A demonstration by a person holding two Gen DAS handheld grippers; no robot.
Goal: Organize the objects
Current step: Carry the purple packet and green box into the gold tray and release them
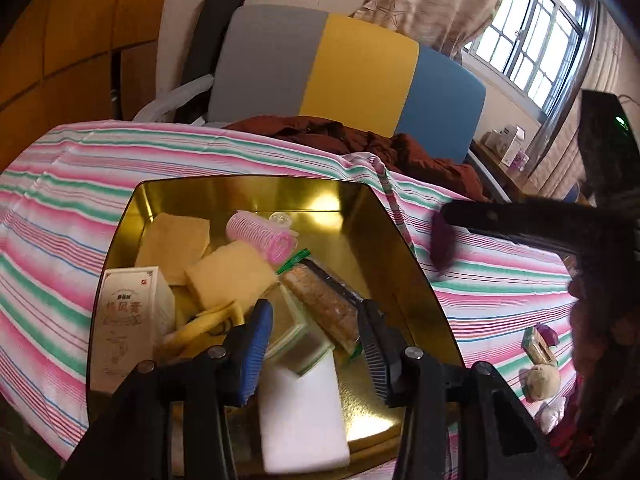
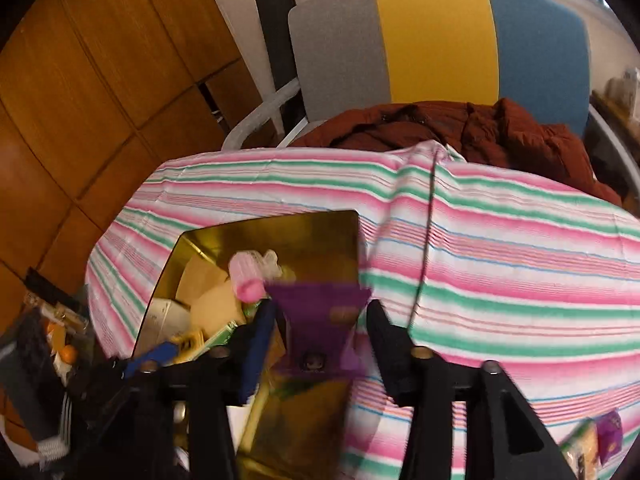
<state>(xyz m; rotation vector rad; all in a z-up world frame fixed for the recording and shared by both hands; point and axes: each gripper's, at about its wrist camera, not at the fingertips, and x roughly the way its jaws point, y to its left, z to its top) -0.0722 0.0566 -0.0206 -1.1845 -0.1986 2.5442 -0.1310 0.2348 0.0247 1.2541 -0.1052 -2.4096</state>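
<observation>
A gold tray (image 1: 404, 248) on the striped tablecloth holds a pink hair roller (image 1: 262, 236), yellow sponges (image 1: 230, 274), a white printed box (image 1: 128, 316), a snack bar (image 1: 324, 300), a clear box (image 1: 298, 338) and a white block (image 1: 300, 412). My left gripper (image 1: 316, 346) hovers open low over the tray's near end, with the clear box and white block beneath its gap. A purple packet (image 2: 320, 316) spans the wide jaws of my right gripper (image 2: 320, 332), which holds it above the tray's right rim (image 2: 358, 248). The packet (image 1: 442, 244) also shows in the left wrist view.
A chair with a grey, yellow and blue back (image 2: 436, 40) stands behind the table, a rust-brown jacket (image 2: 500, 128) on its seat. Small packets (image 1: 538, 346) and a beige ball (image 1: 542, 378) lie on the cloth to the right. A wooden cabinet (image 2: 80, 80) is on the left.
</observation>
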